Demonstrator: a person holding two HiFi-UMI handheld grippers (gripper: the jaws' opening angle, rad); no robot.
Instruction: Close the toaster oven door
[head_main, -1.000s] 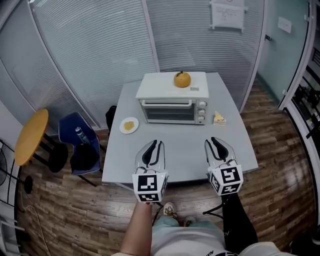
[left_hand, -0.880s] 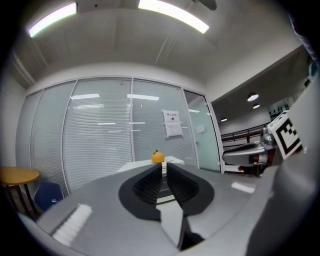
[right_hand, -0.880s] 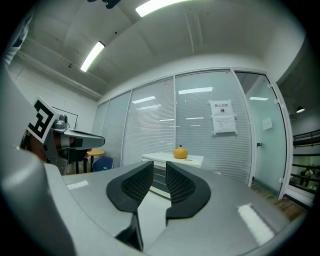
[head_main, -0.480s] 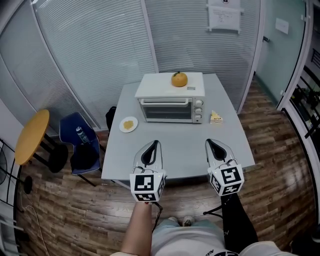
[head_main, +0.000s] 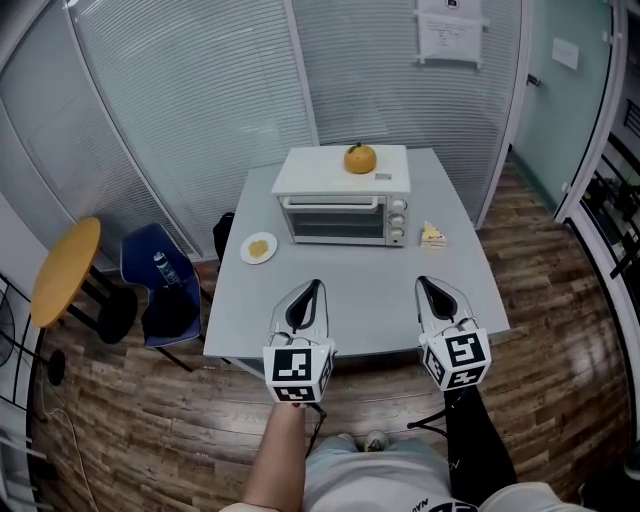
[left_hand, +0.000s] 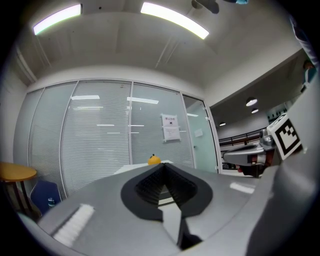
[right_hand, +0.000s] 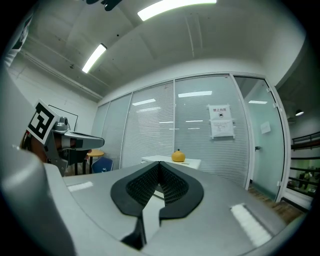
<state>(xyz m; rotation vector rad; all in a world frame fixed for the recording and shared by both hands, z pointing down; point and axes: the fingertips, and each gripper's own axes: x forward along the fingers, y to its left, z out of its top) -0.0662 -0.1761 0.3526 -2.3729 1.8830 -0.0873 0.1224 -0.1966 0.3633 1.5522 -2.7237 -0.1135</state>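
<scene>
A white toaster oven (head_main: 343, 205) stands at the far side of the grey table (head_main: 365, 300), its glass door upright against its front. An orange (head_main: 360, 158) rests on its top. My left gripper (head_main: 314, 286) and right gripper (head_main: 423, 283) hover side by side over the near part of the table, well short of the oven. Both point level toward it. Both are shut with nothing between the pads. In the left gripper view the left gripper (left_hand: 163, 168) hides most of the oven, leaving the orange (left_hand: 154, 160) in sight. The right gripper (right_hand: 159, 165) likewise covers the oven below the orange (right_hand: 178, 156).
A small plate with yellow food (head_main: 259, 248) lies left of the oven, and a cake slice (head_main: 433, 235) sits to its right. A blue chair (head_main: 158, 285) and a yellow round stool (head_main: 65, 272) stand left of the table. Glass partitions with blinds (head_main: 200, 100) rise behind it.
Both grippers' jaws have closed from an open stance, with nothing caught between them. The hands shifted only slightly over the near table.
</scene>
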